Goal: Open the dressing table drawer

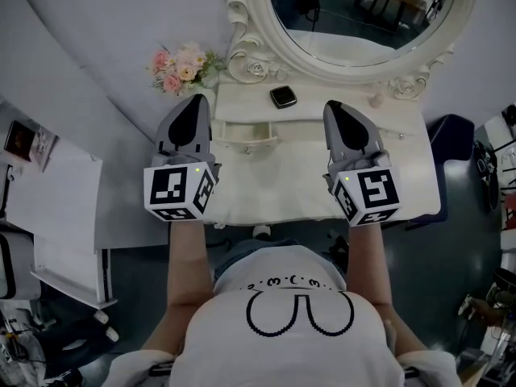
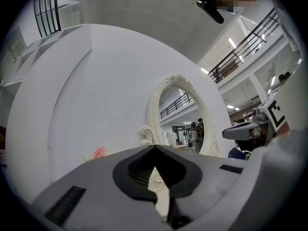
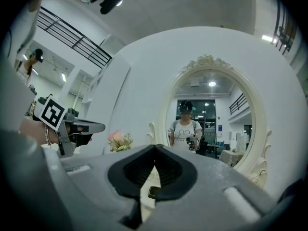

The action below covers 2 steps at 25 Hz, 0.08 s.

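Note:
The white dressing table [image 1: 266, 188] stands below me with an oval mirror [image 1: 363, 14] at its back. A small drawer [image 1: 246, 132] with a pale handle sits under the raised shelf, between my two grippers. My left gripper [image 1: 196, 101] hovers just left of the drawer, its tips meeting with nothing held. My right gripper [image 1: 334, 107] hovers to the drawer's right, also shut and empty. In the left gripper view the left gripper [image 2: 155, 147] points at the mirror [image 2: 185, 114]. In the right gripper view the right gripper [image 3: 155, 147] faces the mirror [image 3: 209, 119].
A small black object [image 1: 283, 97] lies on the raised shelf. Pink flowers [image 1: 184, 67] stand at the back left corner. A dark chair [image 1: 455, 135] is right of the table, a white unit [image 1: 56, 216] to the left. My reflection shows in the mirror.

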Tool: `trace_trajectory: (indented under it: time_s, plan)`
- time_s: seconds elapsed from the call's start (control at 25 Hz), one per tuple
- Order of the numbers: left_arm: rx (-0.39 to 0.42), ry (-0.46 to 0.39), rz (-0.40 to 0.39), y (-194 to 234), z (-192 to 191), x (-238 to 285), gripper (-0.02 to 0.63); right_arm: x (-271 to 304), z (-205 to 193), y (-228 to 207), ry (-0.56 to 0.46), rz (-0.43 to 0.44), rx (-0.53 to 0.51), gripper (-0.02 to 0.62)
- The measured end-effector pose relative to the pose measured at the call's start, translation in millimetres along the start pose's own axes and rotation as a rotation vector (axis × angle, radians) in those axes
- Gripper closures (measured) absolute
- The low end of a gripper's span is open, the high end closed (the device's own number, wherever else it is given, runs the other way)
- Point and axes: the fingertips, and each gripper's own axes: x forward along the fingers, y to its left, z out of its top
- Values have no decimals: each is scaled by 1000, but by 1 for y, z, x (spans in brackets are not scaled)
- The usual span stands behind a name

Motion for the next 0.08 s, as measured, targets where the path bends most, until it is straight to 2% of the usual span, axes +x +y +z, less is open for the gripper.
trace_trajectory:
  time_s: [0.08]
  plan:
    - [5,2,-5,-2,0,0,609,0,0,0,0,0,-1,601]
